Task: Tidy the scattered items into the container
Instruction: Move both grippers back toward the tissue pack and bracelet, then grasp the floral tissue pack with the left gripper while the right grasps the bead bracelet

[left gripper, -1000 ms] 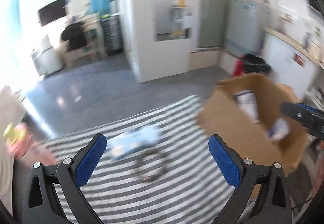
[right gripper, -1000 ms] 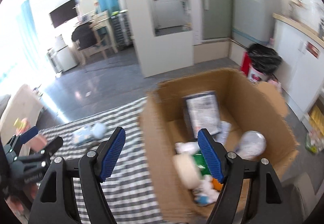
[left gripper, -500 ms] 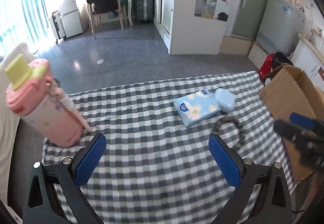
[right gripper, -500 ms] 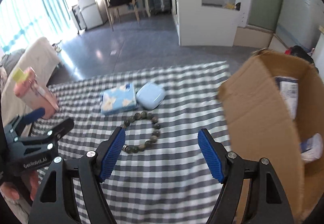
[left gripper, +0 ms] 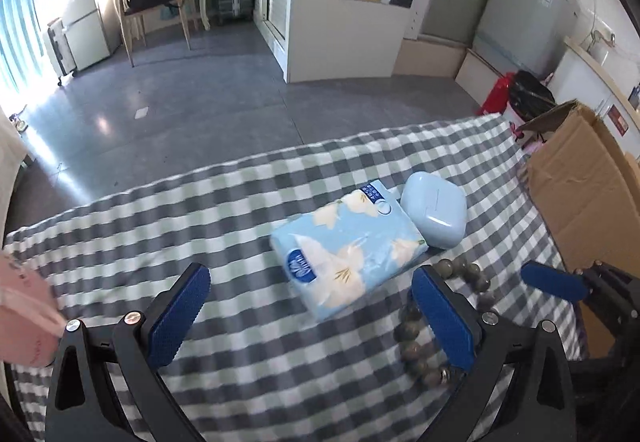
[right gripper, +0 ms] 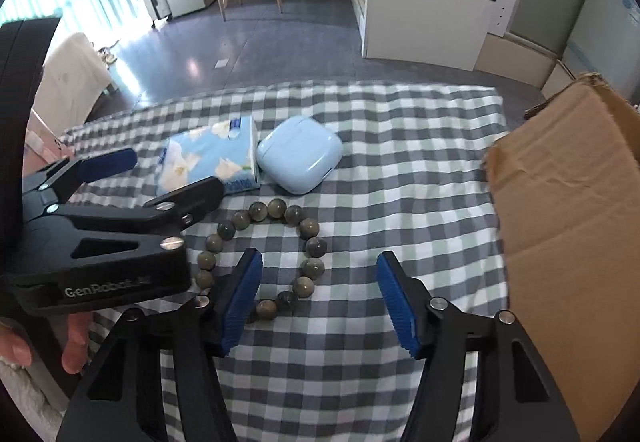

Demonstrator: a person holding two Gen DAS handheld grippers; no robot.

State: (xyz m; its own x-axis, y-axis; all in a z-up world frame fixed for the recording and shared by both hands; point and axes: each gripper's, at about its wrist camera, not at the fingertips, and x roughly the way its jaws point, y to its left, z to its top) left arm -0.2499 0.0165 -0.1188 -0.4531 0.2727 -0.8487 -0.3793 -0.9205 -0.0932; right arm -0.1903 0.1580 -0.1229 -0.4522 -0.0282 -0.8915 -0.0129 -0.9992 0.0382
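Showing what the left view hides, right hand-held gripper [right gripper: 318, 298] unclenched, narrowing over bracelet [right gripper: 276, 238].

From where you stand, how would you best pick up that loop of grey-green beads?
Probably from above: the grey-green bead bracelet lies flat on the checked cloth. Pinch one strand on its right side, near the open right gripper, whose jaws have just been closing.
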